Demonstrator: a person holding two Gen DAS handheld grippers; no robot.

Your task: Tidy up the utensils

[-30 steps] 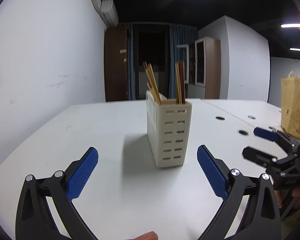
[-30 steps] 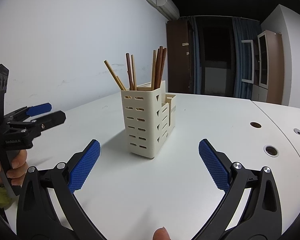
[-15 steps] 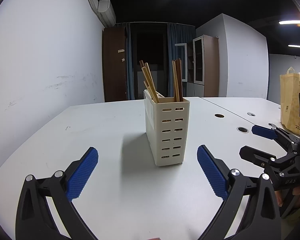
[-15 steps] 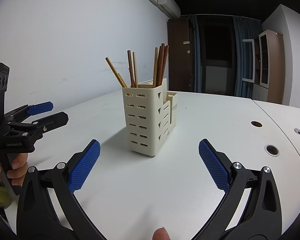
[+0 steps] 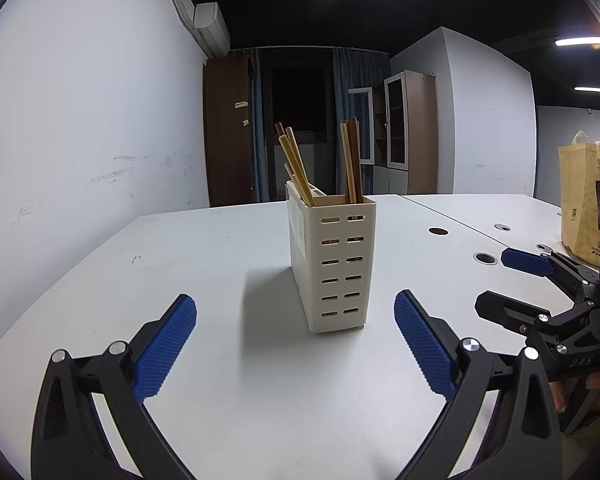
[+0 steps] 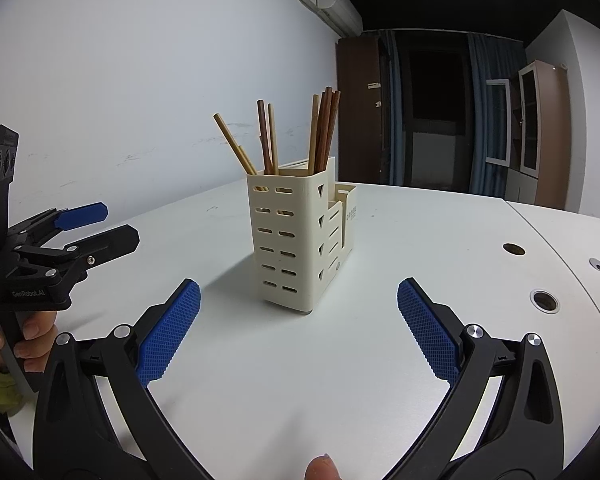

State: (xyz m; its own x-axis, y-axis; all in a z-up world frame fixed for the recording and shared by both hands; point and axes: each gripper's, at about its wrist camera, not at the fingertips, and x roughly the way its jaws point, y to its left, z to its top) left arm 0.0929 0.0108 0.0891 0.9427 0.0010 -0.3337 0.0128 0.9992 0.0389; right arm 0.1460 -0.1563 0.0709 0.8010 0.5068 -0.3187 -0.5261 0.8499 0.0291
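The left gripper [image 5: 296, 338] is released, jaws spread wide and empty, low over the tabletop [image 5: 204, 264] near its front edge. The right gripper [image 6: 298, 332] is likewise released and empty, at about the same height. Each faces the holder [image 5: 332, 264] from the near side; neither touches it. In the right wrist view the left gripper appears at the left, a hand [image 6: 24, 340] on its grip.

The holder, a cream slotted plastic caddy, stands upright toward the middle of the tabletop, well apart from every edge. Its tall compartment holds the chopsticks [image 5: 350, 160], light and dark wooden sticks standing on end: one cluster near vertical, another leaning to the left. The right wrist view shows lower stepped compartments [image 6: 346, 212] on the holder's far side; no content is visible above their rims.

No loose utensil is visible on the tabletop in either view. Judgement: the loading step appears finished, or the sorting of sticks between compartments is still to begin; the views do not settle which. If sorting follows, the next move calls for one gripper to steady the holder and the other to close on a single stick near its top and lift it straight up.

A bag [image 5: 584, 200] stands at the right edge.
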